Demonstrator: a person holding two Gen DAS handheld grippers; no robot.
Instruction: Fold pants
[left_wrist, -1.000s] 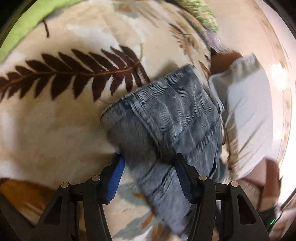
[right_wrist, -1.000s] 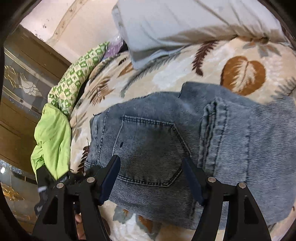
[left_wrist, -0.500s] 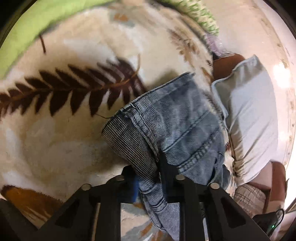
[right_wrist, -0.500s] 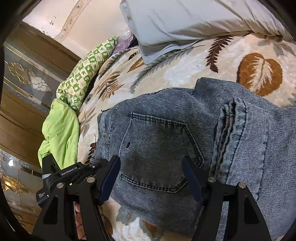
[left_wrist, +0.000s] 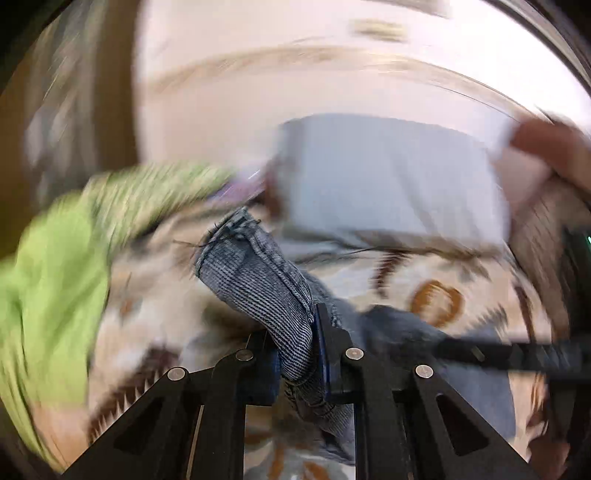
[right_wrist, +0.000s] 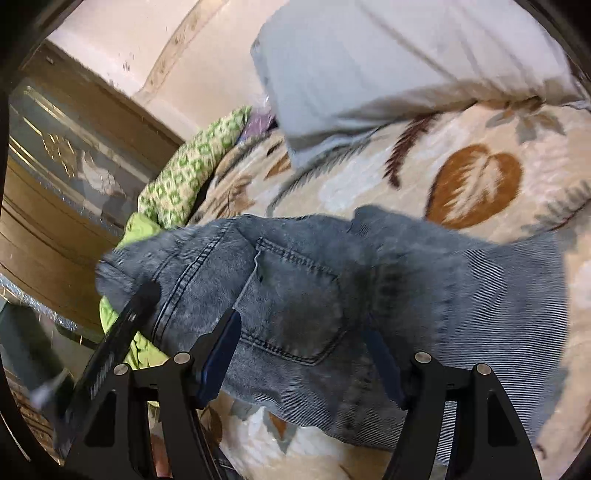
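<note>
The grey-blue jeans (right_wrist: 332, 291) lie partly folded on a leaf-print blanket (right_wrist: 476, 184), back pocket up. My left gripper (left_wrist: 295, 350) is shut on a bunched leg end of the jeans (left_wrist: 258, 280) and holds it lifted above the bed; that view is blurred by motion. In the right wrist view the left gripper (right_wrist: 122, 332) shows as a dark bar at the jeans' left edge, which is raised. My right gripper (right_wrist: 303, 354) is open and empty, its fingers (right_wrist: 221, 350) spread just over the pocket area.
A grey pillow (right_wrist: 388, 62) lies at the head of the bed. Green cloths (right_wrist: 184, 173) are heaped at the bed's left edge, in front of a wooden cabinet (right_wrist: 55, 177). The pillow (left_wrist: 388, 177) and green cloth (left_wrist: 55, 288) also show in the left wrist view.
My left gripper closed on the jeans' leg end, lifted it off the blanket and swung toward the pillow. My right gripper stayed open over the pocket.
</note>
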